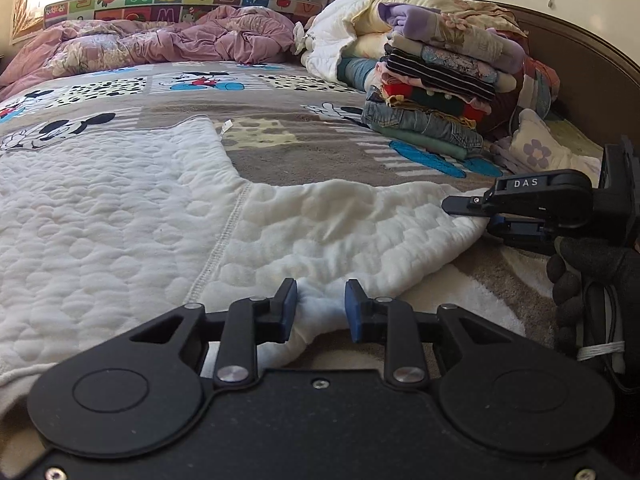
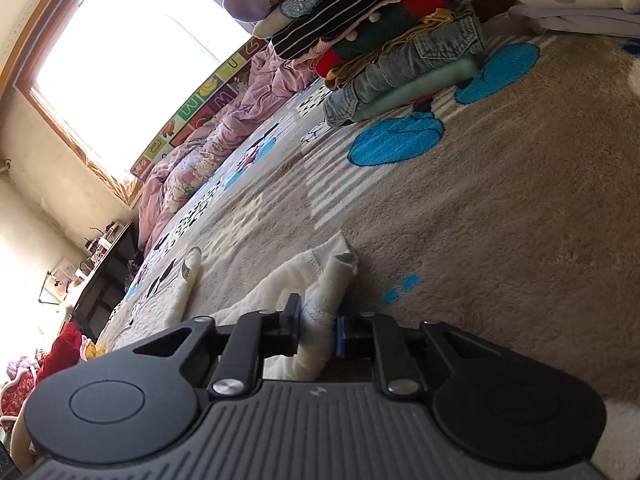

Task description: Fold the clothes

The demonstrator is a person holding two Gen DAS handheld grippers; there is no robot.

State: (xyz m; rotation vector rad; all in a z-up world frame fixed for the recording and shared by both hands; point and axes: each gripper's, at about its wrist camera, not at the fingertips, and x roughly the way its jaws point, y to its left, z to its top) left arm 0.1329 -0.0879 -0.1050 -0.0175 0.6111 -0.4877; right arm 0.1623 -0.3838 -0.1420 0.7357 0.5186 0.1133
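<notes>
Two sets of jaws, my left gripper (image 1: 321, 306) and right gripper (image 2: 318, 326), pinch the white quilted garment (image 1: 120, 208) on the bed (image 1: 304, 152); uneven lifting could slip thin bunched cloth toward 6 o'clock.

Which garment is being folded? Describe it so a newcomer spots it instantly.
On the cartoon-mouse blanket covering the bed, before the stack of folded clothes, lies a white quilted garment. Both claws, left and right, pinch its edge; it alone is spread flat, bubbly-textured, plain white.
</notes>
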